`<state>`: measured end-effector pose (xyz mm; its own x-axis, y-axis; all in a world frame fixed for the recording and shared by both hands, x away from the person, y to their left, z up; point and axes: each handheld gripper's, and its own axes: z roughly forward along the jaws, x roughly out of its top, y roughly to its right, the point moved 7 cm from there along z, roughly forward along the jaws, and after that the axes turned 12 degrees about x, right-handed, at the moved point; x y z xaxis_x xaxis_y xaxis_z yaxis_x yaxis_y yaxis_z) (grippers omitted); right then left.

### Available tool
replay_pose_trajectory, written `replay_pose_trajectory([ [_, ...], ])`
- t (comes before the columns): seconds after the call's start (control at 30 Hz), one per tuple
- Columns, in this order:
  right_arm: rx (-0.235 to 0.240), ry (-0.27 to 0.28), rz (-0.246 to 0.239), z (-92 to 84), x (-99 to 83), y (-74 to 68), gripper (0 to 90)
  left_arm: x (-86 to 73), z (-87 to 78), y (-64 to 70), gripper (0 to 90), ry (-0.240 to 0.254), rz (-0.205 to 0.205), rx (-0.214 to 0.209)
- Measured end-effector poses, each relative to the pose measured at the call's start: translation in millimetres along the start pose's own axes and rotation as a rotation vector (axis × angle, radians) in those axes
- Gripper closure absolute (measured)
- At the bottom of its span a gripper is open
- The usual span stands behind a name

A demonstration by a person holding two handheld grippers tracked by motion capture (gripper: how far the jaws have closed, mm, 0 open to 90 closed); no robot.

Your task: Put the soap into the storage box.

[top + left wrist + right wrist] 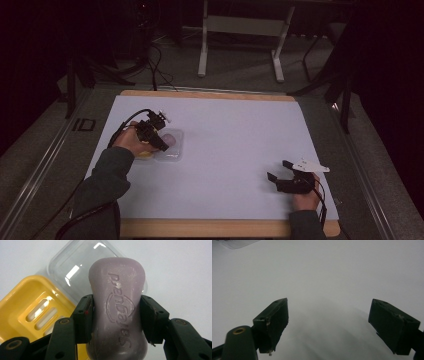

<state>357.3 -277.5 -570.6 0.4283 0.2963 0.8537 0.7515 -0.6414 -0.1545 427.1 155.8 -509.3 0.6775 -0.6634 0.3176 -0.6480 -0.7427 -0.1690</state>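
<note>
Step in hand: transfer of the soap (117,315). The left tongs (116,320) pinch the purple bar across its narrow waist, one pad on each side, embossed face toward the camera. In the left gripper view the bar hangs above a yellow dish (30,312) with drain slots and a clear lid (75,267); the lid lies just beside the dish, touching or overlapping its far corner. Whether the bar rests on anything below cannot be told; it appears lifted clear of both.

In the high view the left tongs (159,140) sit at the left side of the table (235,145), over the lid (172,150), with the yellow dish (145,154) showing at the hand's edge. The soap (170,140) shows as a pale patch at the jaw tips.

Next move, as judged: the slotted dish is the likely seat for the bar. This calls for shifting the bar over the dish, centring it on the slots, lowering until it bears, then spreading the jaws. The bar is smooth and waisted; a loose grip may let it pivot or slide.

Pose, left: the forearm enters from the lower left, sleeve to the wrist, hand wrapped around the gripper body, jaws pointing forward and down toward the table.

Pose, right: the right tongs (280,170) lie low at the right side of the table, well apart from the work, pointing left. The right tongs (328,320) stand spread, nothing between the pads, bare white surface beneath.
</note>
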Motion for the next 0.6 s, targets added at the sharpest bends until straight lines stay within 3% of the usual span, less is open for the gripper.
replay_pose_trajectory([
  [0.23, 0.001, 0.000, 0.000, 0.0, 0.0, 0.2, 16.1, -3.9, -0.5, -11.1, 49.2, -0.004, -0.053, 0.026],
  [0.6, 0.000, 0.000, 0.000, 0.0, 0.0, 0.1, 16.1, -13.8, 3.8, -33.9, 49.2, -0.011, -0.181, 0.079],
])
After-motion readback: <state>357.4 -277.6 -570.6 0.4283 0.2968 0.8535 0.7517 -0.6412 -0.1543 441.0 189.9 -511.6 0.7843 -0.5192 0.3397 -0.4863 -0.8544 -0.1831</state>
